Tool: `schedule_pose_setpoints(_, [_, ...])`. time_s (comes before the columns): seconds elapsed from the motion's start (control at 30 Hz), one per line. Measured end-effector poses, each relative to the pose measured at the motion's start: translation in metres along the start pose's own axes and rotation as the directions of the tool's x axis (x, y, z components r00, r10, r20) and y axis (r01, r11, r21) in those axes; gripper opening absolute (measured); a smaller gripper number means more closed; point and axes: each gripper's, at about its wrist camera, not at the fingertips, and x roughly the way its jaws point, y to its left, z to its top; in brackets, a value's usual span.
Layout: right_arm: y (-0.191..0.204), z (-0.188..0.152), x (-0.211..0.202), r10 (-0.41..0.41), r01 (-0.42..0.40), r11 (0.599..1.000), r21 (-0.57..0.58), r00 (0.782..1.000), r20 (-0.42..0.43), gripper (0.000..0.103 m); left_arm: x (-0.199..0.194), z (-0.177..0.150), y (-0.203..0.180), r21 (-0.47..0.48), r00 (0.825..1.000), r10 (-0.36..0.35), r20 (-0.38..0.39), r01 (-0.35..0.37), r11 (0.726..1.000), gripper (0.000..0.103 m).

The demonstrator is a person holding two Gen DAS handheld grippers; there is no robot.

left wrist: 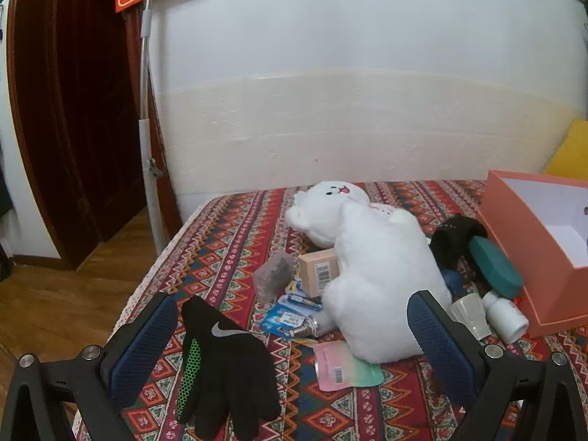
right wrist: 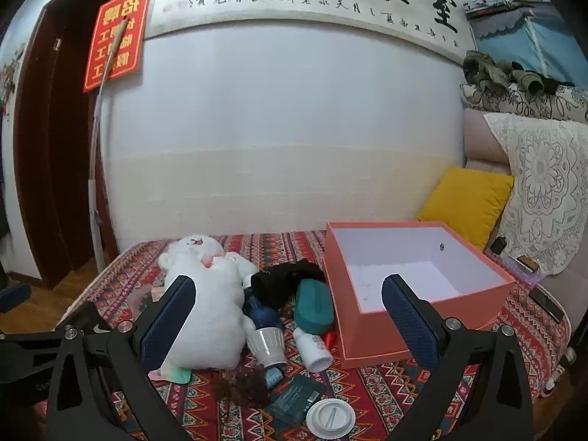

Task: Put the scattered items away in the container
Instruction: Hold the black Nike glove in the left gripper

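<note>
Black glove (left wrist: 224, 364) with a green mesh strip lies flat right in front of the left gripper (left wrist: 294, 345), between its spread blue-padded fingers (left wrist: 143, 345), nothing held. Just beyond the glove: a pink-green sachet (left wrist: 343, 367), a blue battery blister pack (left wrist: 284, 318) and a small peach carton (left wrist: 318, 272) with a barcode, the carton pressed against the white plush toy (left wrist: 375, 272), which lies on its back and covers part of the sachet. A clear bag of dark bits (left wrist: 273, 275) sits left of the carton. Right gripper (right wrist: 290, 319) is likewise wide open and empty, hovering over the patterned bedspread (right wrist: 404, 397). Closest to it: a white round lid (right wrist: 330, 417), touching a dark green packet (right wrist: 296, 398), and a brown fuzzy clump (right wrist: 244, 382) left of that. Further out: an LED bulb (right wrist: 266, 341) leaning on the plush, a white pill bottle (right wrist: 312, 347) on its side just beside it, a teal case (right wrist: 314, 305), a dark blue object (right wrist: 261, 310) and a black cloth bundle (right wrist: 284, 277). The container, an orange box (right wrist: 422, 312) with a white interior, stands open to the right of the pile, its near wall by the bottle; interior looks bare apart from a small mark on the far wall. Yellow cushion (right wrist: 466, 205) sits behind it against the sofa.
</note>
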Motion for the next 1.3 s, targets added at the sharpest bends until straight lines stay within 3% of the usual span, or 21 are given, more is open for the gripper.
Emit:
schedule_pose_setpoints(0.67, [0.004, -0.003, 0.004, 0.0, 0.0, 1.0, -0.027, 1.0, -0.001, 0.103, 0.002, -0.002, -0.001, -0.004, 1.0, 0.004, -0.009, -0.004, 1.0, 0.103])
schedule_pose_setpoints(0.87, [0.002, 0.001, -0.012, 0.008, -0.007, 1.0, -0.01, 0.997, 0.079, 0.103, 0.003, -0.003, -0.002, 0.001, 1.0, 0.001, -0.018, -0.001, 1.0, 0.103])
schedule_pose_setpoints(1.03, [0.003, -0.003, 0.004, 0.008, -0.008, 1.0, -0.015, 1.0, -0.005, 0.103, 0.005, -0.004, -0.001, 0.002, 1.0, 0.01, -0.021, -0.01, 1.0, 0.103])
schedule_pose_setpoints(1.2, [0.0, -0.003, 0.005, 0.016, -0.016, 1.0, 0.001, 1.0, 0.007, 0.103, 0.008, -0.006, 0.005, -0.001, 0.999, 0.02, -0.035, -0.02, 1.0, 0.103])
schedule_pose_setpoints(1.3, [0.0, -0.006, 0.017, 0.011, -0.011, 1.0, -0.001, 0.999, -0.044, 0.103, 0.012, -0.009, 0.006, 0.005, 0.998, 0.025, -0.056, -0.024, 1.0, 0.103])
